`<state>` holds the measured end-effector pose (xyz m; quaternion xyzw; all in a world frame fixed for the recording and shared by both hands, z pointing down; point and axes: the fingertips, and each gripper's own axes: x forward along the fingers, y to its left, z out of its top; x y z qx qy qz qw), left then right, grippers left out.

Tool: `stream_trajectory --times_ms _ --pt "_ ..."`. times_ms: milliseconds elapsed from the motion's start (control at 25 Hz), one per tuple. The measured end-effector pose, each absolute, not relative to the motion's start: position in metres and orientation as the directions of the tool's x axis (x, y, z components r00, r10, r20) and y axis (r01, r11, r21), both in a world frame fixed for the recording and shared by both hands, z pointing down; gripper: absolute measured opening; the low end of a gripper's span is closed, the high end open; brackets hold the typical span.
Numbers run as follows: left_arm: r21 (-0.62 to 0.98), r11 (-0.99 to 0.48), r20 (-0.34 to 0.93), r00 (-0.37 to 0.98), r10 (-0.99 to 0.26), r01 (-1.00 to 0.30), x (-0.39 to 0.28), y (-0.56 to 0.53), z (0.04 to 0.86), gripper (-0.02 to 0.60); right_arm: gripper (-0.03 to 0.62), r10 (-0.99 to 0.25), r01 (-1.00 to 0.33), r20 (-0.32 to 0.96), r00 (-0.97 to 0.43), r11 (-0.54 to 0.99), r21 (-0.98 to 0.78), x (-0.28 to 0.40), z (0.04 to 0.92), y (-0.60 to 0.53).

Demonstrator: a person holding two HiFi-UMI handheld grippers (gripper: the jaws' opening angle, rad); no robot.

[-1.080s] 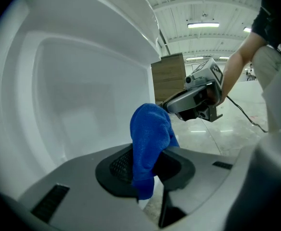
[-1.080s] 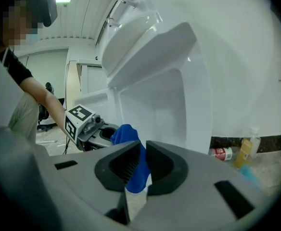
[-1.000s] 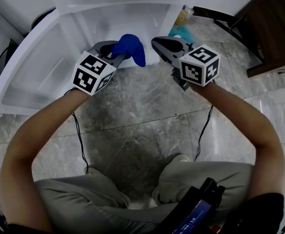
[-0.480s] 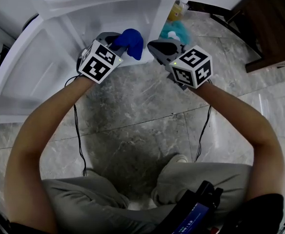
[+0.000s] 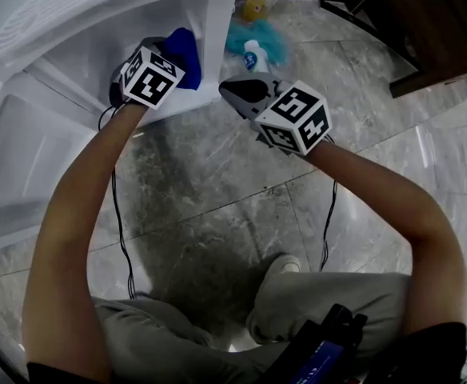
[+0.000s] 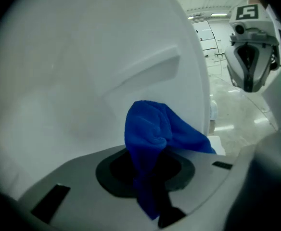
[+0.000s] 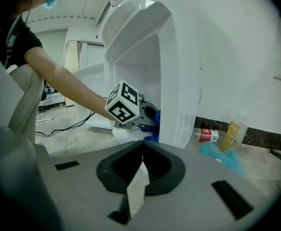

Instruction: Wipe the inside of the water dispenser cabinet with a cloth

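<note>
**Blue cloth at the mouth of the water dispenser cabinet**

Head view: your left gripper (image 5: 172, 53) holds the cloth (image 5: 185, 45) just inside the open cabinet (image 5: 81, 54), far left, and your right gripper (image 5: 235, 91) hangs outside, to its right. Left gripper view: jaws clamped on a bunched fold. The cloth looks soft and light and flops toward the cabinet's inside, so grip deep or it may slip. Right gripper view: jaws closed, empty.

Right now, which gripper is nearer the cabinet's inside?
Left. The left gripper is in the cabinet opening, shut on the blue cloth; the right gripper, shut, hangs outside over the floor.
</note>
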<state>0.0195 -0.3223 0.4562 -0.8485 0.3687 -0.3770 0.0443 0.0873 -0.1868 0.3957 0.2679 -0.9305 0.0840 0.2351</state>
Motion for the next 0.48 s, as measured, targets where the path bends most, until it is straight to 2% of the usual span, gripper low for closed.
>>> stream_trajectory --times_ms 480 --pt "-0.373 -0.610 0.586 0.332 -0.739 -0.699 0.012 -0.388 0.467 0.080 -0.002 -0.438 -0.550 0.518 -0.734 0.832 -0.077 0.097 0.426 -0.184"
